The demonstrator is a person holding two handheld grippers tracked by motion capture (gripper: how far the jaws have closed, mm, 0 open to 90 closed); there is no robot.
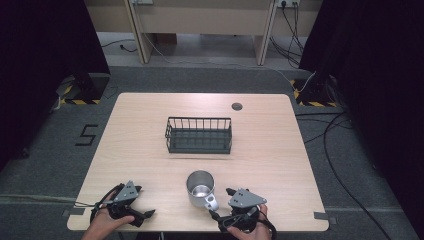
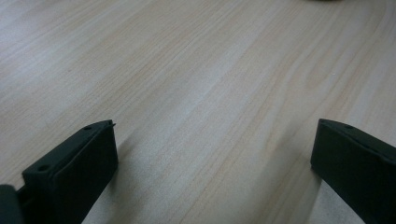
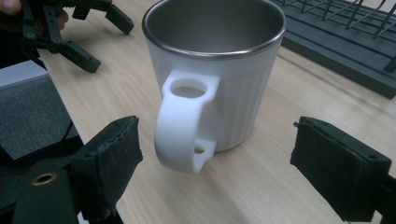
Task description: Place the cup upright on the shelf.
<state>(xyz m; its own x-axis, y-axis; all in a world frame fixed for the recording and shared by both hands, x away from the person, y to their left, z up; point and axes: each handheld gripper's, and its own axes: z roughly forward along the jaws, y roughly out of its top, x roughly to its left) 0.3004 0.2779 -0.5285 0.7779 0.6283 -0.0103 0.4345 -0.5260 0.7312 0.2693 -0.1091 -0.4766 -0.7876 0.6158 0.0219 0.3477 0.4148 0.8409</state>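
A white ribbed mug point(image 1: 201, 189) with a steel lining stands upright near the table's front edge, its handle point(image 1: 212, 202) turned toward my right gripper point(image 1: 220, 203). In the right gripper view the mug point(image 3: 219, 70) is close, and its handle point(image 3: 182, 126) sits between my right gripper's point(image 3: 217, 144) jaws, which stand wide apart with neither pad touching it. My left gripper point(image 1: 145, 201) rests at the front left, held by a hand. Its jaws point(image 2: 212, 140) are spread over bare wood with nothing between them. The left gripper point(image 3: 70, 28) also shows beyond the mug.
A black wire basket point(image 1: 199, 135) sits mid-table, behind the mug, and its edge point(image 3: 336, 42) is seen in the right gripper view. The wooden table point(image 1: 150, 115) has a round cable grommet point(image 1: 237, 106) at the back. Cables lie on the floor to the right.
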